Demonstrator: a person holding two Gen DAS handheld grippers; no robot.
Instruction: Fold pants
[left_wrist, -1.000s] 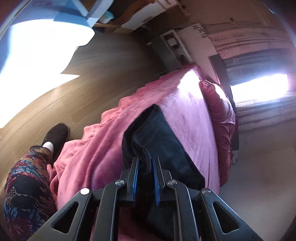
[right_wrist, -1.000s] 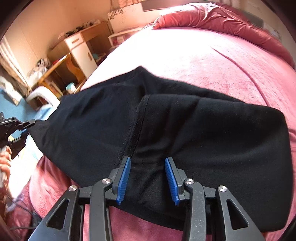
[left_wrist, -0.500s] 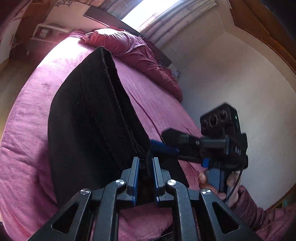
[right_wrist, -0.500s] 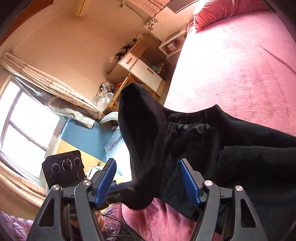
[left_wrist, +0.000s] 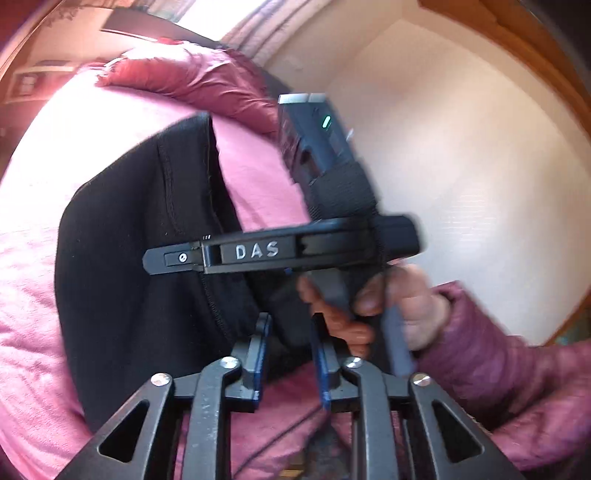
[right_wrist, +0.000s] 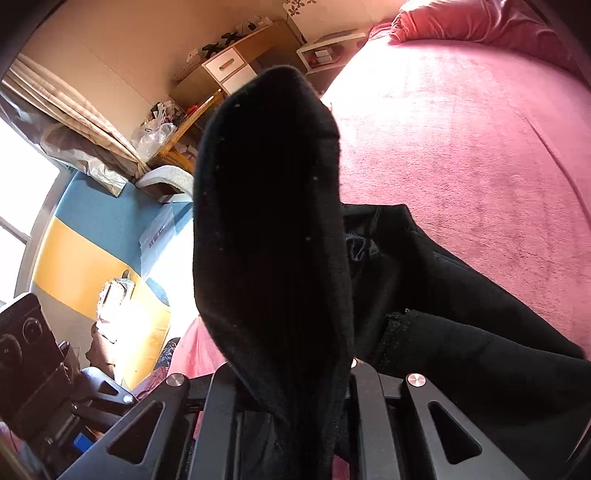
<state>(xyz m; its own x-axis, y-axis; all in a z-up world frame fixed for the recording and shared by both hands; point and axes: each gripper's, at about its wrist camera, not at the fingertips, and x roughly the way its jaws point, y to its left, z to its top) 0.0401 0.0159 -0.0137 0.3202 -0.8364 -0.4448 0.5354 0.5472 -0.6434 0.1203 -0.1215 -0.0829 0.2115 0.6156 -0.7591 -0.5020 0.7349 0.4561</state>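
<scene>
The black pants (left_wrist: 140, 258) lie on the pink bed cover (left_wrist: 44, 302). My left gripper (left_wrist: 290, 354) is open just over the near edge of the pants, with nothing between its blue pads. My right gripper (left_wrist: 177, 258) reaches across the pants in the left wrist view, held by a hand. In the right wrist view a flap of the black pants (right_wrist: 269, 229) stands up from the right gripper (right_wrist: 291, 387), which is shut on it; the fingertips are hidden by the cloth.
A red duvet (right_wrist: 480, 22) lies bunched at the head of the bed. A wooden desk with white drawers (right_wrist: 229, 66) and a cluttered chair stand off the bed's left side. The person's sleeve (left_wrist: 498, 376) is at the right.
My left gripper has let go of the pants and opened. My right gripper has closed on the pants' edge and lifted it. The right gripper has moved closer to the left one.
</scene>
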